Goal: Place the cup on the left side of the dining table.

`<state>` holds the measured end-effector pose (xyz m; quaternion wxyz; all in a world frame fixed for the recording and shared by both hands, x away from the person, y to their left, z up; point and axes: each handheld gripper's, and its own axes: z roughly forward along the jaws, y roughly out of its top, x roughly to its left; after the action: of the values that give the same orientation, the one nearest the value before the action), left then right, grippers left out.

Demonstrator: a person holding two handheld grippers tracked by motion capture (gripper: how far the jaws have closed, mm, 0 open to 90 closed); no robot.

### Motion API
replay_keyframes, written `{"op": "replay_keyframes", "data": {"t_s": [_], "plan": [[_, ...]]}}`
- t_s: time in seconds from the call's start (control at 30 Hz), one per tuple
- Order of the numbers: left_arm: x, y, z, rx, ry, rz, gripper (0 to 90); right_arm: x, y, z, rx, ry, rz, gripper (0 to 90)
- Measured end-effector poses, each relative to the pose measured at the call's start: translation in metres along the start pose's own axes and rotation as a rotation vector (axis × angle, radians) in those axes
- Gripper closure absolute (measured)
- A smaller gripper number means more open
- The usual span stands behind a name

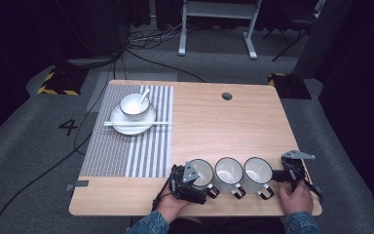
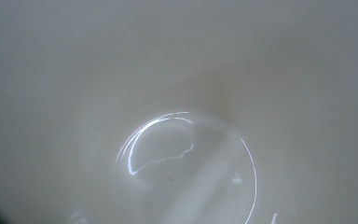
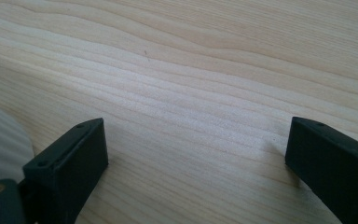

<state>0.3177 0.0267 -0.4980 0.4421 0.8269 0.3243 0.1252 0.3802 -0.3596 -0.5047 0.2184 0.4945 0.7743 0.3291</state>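
Where the desk's (image 1: 233, 126) near edge runs, two hands in denim sleeves, one gripper each. Left hand (image 1: 173, 204) near the middle of that edge, holding the left gripper (image 1: 189, 183) against the leftmost of three white enamel mugs (image 1: 200, 173); from the left gripper view, glossy cream inside of that mug (image 2: 182, 154) with a curved glint, jaws unseen, so cannot tell whether spread or closed. Right hand (image 1: 297, 197) at the near right corner with the right gripper (image 1: 292, 173), just beside the rightmost mug (image 1: 258, 171); from the right gripper view, jaws spread wide over bare pale wood (image 3: 191, 93), nothing between them, a sliver of white mug wall (image 3: 0, 140) at the left. Between those two, the middle mug (image 1: 229, 171), all three in a row along the near edge, dark-rimmed, handles toward the person, sides close or touching.

Farther back, toward the far left corner, a grey woven placemat (image 1: 126, 146) with a striped right part. On its far half, a white plate (image 1: 132, 121) carrying a white bowl (image 1: 134, 105) with a spoon (image 1: 143, 95) inside, and white chopsticks (image 1: 136, 123) laid across the plate's near side. Near the far edge, right of middle, a round cable hole (image 1: 227, 96).
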Motion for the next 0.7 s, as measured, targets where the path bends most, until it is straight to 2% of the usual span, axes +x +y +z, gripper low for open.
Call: {"op": "replay_keyframes", "data": {"t_s": [0.07, 0.1, 0.27, 0.33, 0.4, 0.47, 0.5, 0.6, 0.7], "plan": [[-0.001, 0.000, 0.000, -0.011, 0.008, -0.006, 2.0, 0.000, 0.000, 0.000, 0.000, 0.000, -0.001, 5.7], [-0.001, 0.000, 0.000, -0.012, 0.022, 0.004, 2.3, 0.000, 0.000, 0.000, 0.000, 0.000, 0.000, 5.7], [-0.002, 0.000, -0.002, -0.009, 0.021, 0.013, 2.8, 0.000, 0.000, 0.000, 0.000, 0.000, 0.000, 5.7], [-0.002, 0.002, -0.005, -0.046, 0.025, 0.013, 2.9, 0.000, 0.000, 0.000, 0.000, 0.000, -0.001, 5.7], [-0.002, 0.002, -0.007, -0.052, 0.023, 0.012, 2.9, 0.000, 0.000, 0.000, 0.000, 0.000, 0.000, 5.7], [0.002, 0.005, -0.009, -0.064, -0.007, -0.012, 2.8, 0.000, 0.000, 0.000, 0.000, 0.000, 0.000, 5.7], [0.002, 0.007, -0.011, -0.066, -0.005, -0.012, 2.8, 0.000, 0.000, 0.000, 0.000, 0.000, 0.000, 5.7], [0.000, 0.012, -0.019, -0.078, 0.027, 0.033, 2.9, 0.000, 0.000, 0.000, 0.000, 0.000, 0.000, 5.7], [-0.004, 0.021, -0.029, -0.085, 0.033, 0.070, 2.8, 0.000, 0.000, 0.000, 0.000, 0.000, 0.000, 5.7]]}}
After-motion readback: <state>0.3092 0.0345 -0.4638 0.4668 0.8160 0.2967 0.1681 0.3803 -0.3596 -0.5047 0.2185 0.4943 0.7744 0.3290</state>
